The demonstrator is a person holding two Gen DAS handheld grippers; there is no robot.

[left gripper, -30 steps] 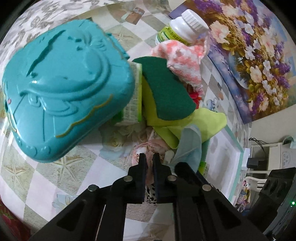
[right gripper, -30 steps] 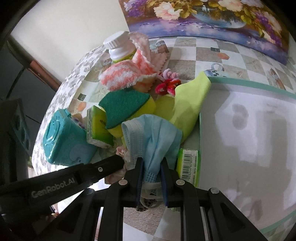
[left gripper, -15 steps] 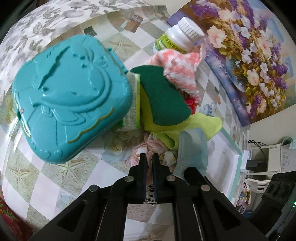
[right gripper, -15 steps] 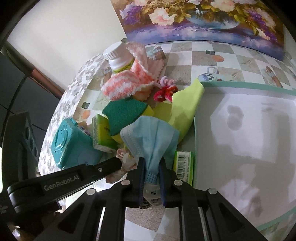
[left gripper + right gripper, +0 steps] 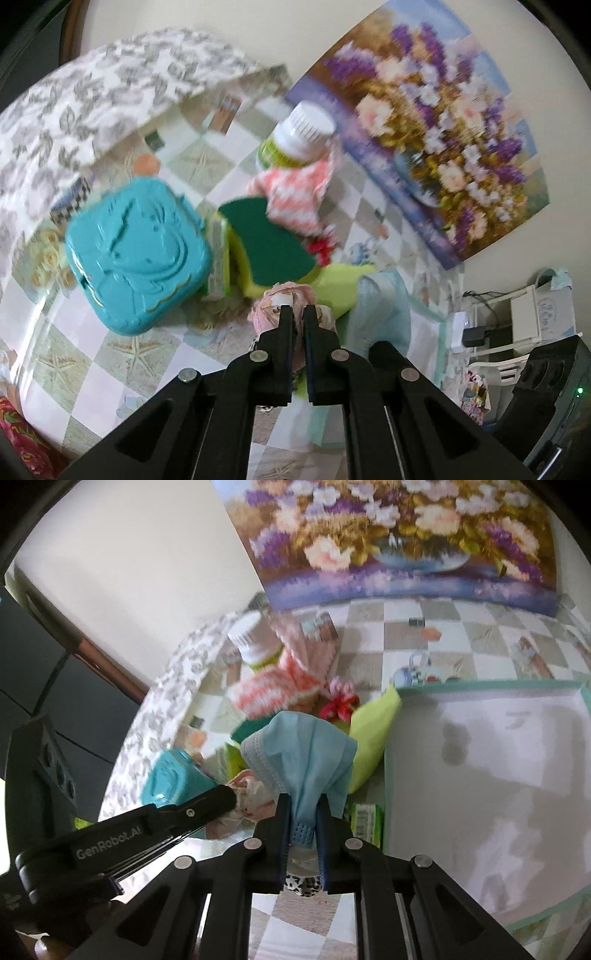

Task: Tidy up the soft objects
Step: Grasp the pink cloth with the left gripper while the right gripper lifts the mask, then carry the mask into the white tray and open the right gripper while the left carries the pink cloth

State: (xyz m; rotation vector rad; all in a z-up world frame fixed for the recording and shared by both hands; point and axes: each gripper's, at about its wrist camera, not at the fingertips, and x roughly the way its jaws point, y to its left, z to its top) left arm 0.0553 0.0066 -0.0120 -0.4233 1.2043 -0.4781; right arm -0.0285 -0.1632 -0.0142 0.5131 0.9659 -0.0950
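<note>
Right gripper (image 5: 302, 814) pinching pale blue pleated mask (image 5: 303, 749) raised over the pile beside white tray (image 5: 480, 775), left gripper (image 5: 299, 317) pressed on pink floral cloth (image 5: 286, 295), "GenRobot.AI" on its side, teal case (image 5: 136, 251), green sponge (image 5: 269, 240)

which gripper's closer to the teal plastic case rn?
Left. The left gripper, shut on a pink floral cloth, sits just right of the teal case. The right gripper, clamping the blue face mask, is farther off, toward the white tray.
</note>
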